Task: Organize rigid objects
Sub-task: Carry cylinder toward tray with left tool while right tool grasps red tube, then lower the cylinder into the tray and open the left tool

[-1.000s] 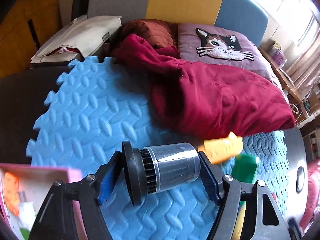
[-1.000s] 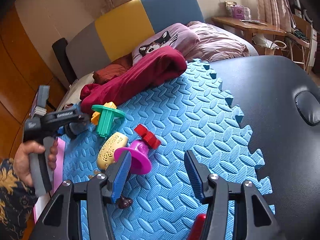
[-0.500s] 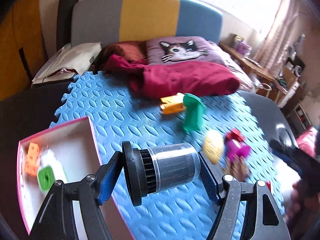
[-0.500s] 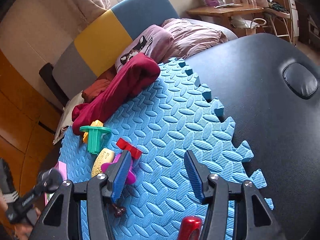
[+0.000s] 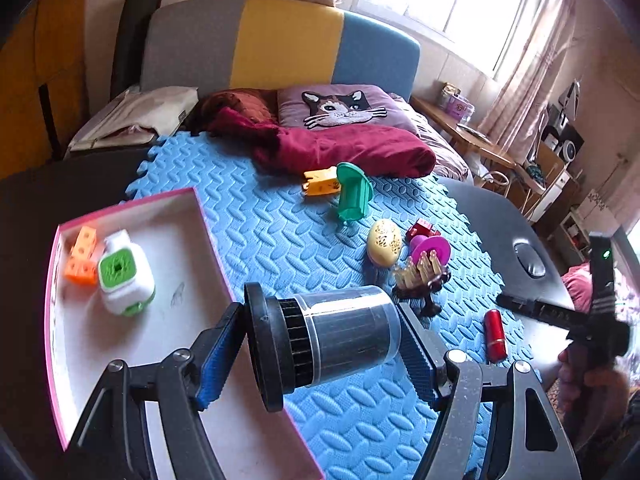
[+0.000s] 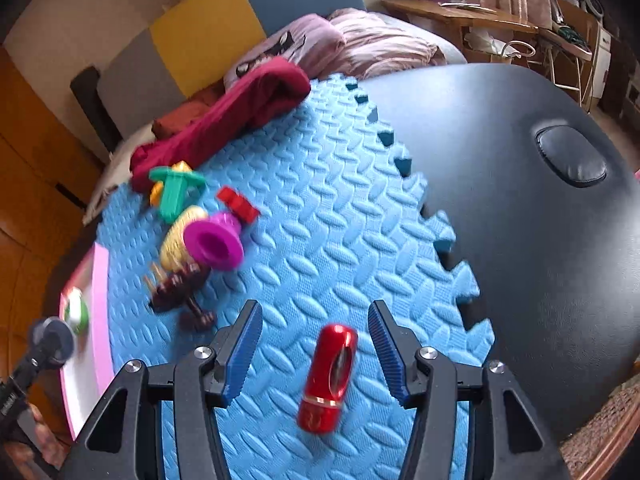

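Left tongs (image 5: 322,354) are clamped on a clear plastic jar with a black ribbed cap (image 5: 320,340), held sideways with the cap toward nine o'clock, above the near edge of a pink-rimmed box (image 5: 200,204) where it meets the blue foam mat (image 5: 260,216). Inside the box, toward its nine o'clock side, lie an orange block (image 5: 82,254) and, just beside it, a white and green toy (image 5: 122,272). Right tongs (image 6: 316,354) stand apart with nothing pressed between the blue pads; a red metal tube (image 6: 330,376) lies on the mat in the gap between them, touching neither pad as far as the right wrist view shows. From the left wrist view the same tube sits at about four o'clock from the jar, near the mat's edge. At the mat's middle a cluster of toys lies close together: a yellow egg (image 5: 384,242), a magenta spool (image 5: 430,250) touching it, a small red piece (image 5: 420,228) behind them, and a dark brown stand with wooden pegs (image 5: 420,280) just in front. Farther off, toward twelve o'clock, a green plastic part (image 5: 352,194) lies beside an orange piece (image 5: 320,180), close to a dark red blanket (image 5: 344,150). The mat covers part of a black padded worktop (image 6: 540,240).
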A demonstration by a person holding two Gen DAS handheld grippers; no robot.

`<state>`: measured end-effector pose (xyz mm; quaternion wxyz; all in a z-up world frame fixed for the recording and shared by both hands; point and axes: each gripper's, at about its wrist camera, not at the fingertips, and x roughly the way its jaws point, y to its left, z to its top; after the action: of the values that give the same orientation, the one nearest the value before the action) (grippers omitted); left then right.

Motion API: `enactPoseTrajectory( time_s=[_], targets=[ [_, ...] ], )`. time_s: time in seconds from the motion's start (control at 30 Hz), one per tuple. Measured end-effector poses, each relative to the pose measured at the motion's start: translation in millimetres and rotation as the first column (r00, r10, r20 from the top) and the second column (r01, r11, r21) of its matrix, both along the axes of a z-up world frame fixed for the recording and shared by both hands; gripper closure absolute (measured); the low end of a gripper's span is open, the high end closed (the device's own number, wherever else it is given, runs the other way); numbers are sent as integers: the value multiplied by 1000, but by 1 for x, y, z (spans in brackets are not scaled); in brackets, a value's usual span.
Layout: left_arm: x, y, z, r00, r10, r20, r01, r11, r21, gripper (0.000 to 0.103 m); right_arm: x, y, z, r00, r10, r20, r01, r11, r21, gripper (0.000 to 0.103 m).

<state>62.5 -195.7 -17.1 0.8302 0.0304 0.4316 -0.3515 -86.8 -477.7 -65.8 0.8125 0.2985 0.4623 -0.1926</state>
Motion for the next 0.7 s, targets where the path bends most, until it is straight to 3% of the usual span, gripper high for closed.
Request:
enactPoseTrajectory(
  time_s=[0.03, 0.07, 0.1, 0.2, 0.37, 0.53, 0.7],
  targets=[
    [-1, 5, -1, 1000, 7, -3, -7, 1000, -4, 29, 3, 5, -5, 999, 19, -38, -19, 1000, -9, 48],
    [-2, 11, -1, 1000, 15, -4, -15, 1000, -6, 29, 6, 11, -12, 995, 45, -84, -47, 999, -21, 57],
    [-3, 17, -2, 1000, 24, -5, -24, 1000, -8, 29, 10, 19, -21, 987, 74, -140, -80, 996, -43, 78],
    [-5, 39, -1, 998, 59, 2, -59, 998, -16, 29, 14, 41, -29, 977, 105, -183, -136, 977, -163, 77],
    [1, 92, -2, 984, 177, 4, -177, 984, -29, 29, 11, 43, -38, 977, 115, -178, -144, 976, -162, 76],
    [9, 146, -6, 953, 302, -10, -302, 952, -38, 29, 7, 44, -44, 977, 123, -173, -154, 972, -179, 76],
    [9, 170, -14, 930, 368, 9, -368, 930, -5, 29, 9, 47, -45, 975, 135, -177, -171, 962, -210, 76]
  ],
)
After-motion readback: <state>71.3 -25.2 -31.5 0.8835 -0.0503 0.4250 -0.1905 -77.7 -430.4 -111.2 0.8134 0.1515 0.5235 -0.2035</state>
